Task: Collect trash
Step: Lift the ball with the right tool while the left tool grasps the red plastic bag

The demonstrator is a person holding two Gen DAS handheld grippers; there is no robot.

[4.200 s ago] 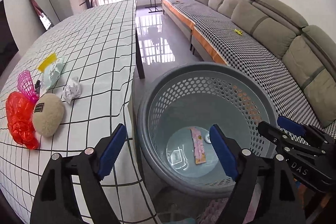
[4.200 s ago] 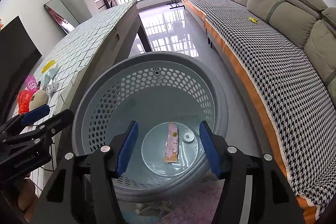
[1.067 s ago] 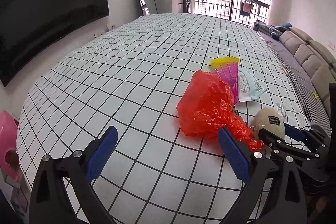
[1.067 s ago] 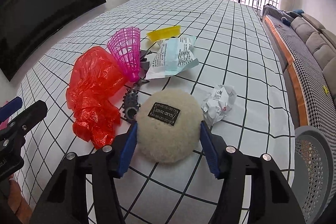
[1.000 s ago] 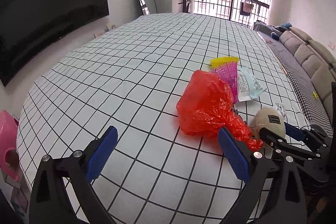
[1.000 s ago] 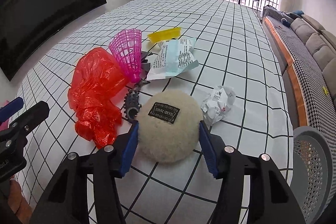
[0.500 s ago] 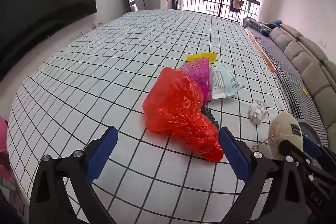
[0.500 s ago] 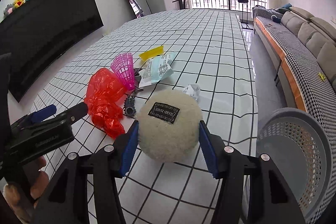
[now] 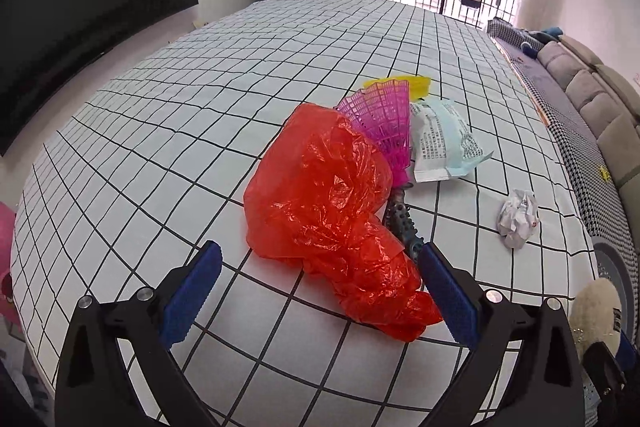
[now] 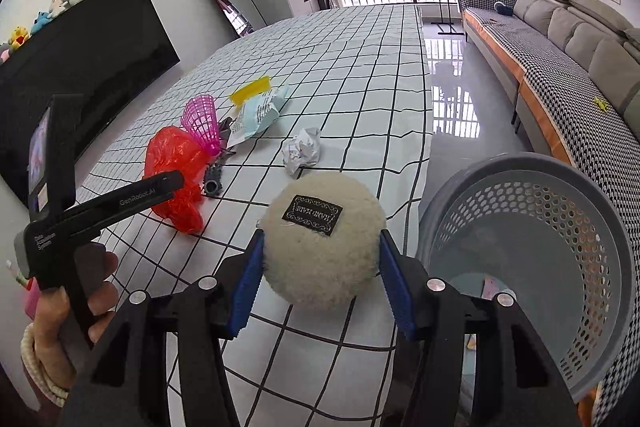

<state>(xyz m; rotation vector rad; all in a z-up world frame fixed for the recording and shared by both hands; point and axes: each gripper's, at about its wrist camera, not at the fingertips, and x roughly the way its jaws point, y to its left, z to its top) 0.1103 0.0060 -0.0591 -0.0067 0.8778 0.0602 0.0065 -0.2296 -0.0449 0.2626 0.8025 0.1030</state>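
Note:
My right gripper (image 10: 322, 277) is shut on a cream fluffy ball (image 10: 322, 241) with a black label, held above the table edge beside the grey perforated basket (image 10: 532, 251). The ball (image 9: 596, 311) also shows at the right edge of the left wrist view. My left gripper (image 9: 316, 295) stands open, low over the checked tablecloth, its fingers on either side of the near end of a crumpled red plastic bag (image 9: 332, 211), not touching it. The bag (image 10: 176, 163) lies left of the ball in the right wrist view.
Behind the bag lie a pink shuttlecock (image 9: 384, 119), a yellow piece (image 9: 400, 85), a pale blue wrapper (image 9: 440, 143), a dark spiky roller (image 9: 402, 219) and a crumpled paper ball (image 9: 518, 217). A pink wrapper (image 10: 490, 287) lies in the basket. A sofa (image 10: 568, 39) runs along the right.
The right gripper has lifted the fluffy ball off the table and swung it right, toward the basket. The left gripper has moved forward and lower, closer to the red bag.

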